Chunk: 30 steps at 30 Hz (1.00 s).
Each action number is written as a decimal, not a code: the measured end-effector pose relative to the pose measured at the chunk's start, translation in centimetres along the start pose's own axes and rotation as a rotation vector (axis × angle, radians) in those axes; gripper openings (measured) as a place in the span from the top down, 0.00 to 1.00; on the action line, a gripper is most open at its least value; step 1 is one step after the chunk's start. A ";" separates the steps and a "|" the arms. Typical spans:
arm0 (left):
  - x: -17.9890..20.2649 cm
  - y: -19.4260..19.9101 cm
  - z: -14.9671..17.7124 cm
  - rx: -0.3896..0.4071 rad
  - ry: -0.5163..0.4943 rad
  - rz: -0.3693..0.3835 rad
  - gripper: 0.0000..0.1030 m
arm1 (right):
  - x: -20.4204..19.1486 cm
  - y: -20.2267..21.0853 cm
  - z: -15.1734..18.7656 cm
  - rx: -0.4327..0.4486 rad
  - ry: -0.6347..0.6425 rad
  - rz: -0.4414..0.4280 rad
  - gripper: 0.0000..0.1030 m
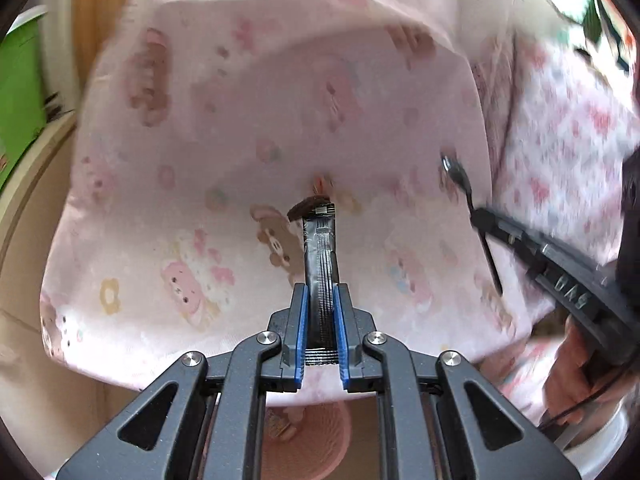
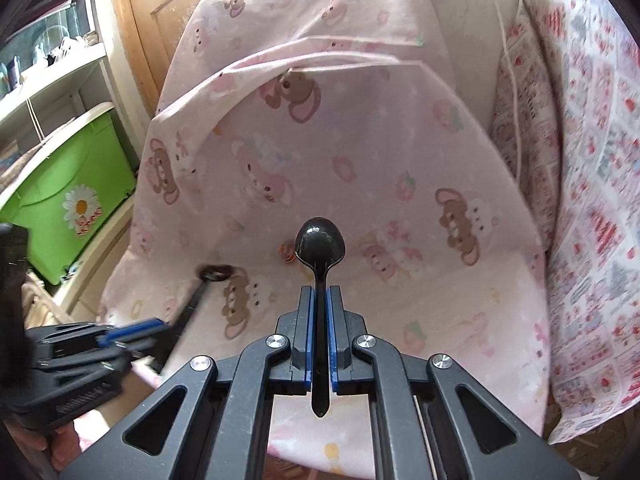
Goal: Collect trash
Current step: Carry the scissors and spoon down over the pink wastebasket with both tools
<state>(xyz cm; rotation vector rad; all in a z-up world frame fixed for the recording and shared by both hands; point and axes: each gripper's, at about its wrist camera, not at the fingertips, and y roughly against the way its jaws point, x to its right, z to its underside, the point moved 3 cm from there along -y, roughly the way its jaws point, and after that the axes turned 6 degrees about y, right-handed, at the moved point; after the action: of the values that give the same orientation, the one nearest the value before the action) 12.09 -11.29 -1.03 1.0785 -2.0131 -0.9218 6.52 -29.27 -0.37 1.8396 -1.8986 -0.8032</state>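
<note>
My left gripper (image 1: 320, 292) is shut on a black stick sachet (image 1: 319, 256) with a torn-open top, held upright above a pink cartoon-print bed sheet (image 1: 240, 140). My right gripper (image 2: 319, 292) is shut on the handle of a black plastic spoon (image 2: 319, 244), bowl pointing forward over the same sheet (image 2: 360, 140). The right gripper with its spoon (image 1: 456, 172) shows at the right of the left wrist view. The left gripper with the sachet (image 2: 192, 300) shows blurred at the left of the right wrist view.
A pink ribbed bin (image 1: 304, 440) sits below the left gripper, under the bed's edge. A green storage box with a daisy (image 2: 72, 184) and white shelves (image 2: 52, 68) stand left. A red-patterned quilt (image 2: 580, 200) lies on the right. A wooden headboard (image 2: 160, 12) is behind.
</note>
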 end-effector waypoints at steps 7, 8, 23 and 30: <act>-0.8 -4.1 0.2 -0.257 0.011 -0.078 0.89 | 0.2 -1.1 0.9 -0.044 -0.011 0.008 0.94; -0.7 -4.2 0.6 -0.253 -0.011 -0.106 0.89 | 0.2 -1.0 0.9 -0.043 -0.009 0.002 0.94; -2.3 3.4 3.3 0.013 0.090 -0.078 0.89 | -3.9 0.2 2.3 -0.046 0.116 -0.077 0.94; -2.3 7.0 6.1 0.046 0.073 -0.040 0.89 | -7.4 2.3 4.0 -0.051 0.211 -0.186 0.94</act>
<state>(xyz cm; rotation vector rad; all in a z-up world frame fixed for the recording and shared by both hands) 5.37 -4.76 0.94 1.1648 -1.9681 -0.8480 2.73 -21.45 -1.09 2.0039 -1.5822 -0.6778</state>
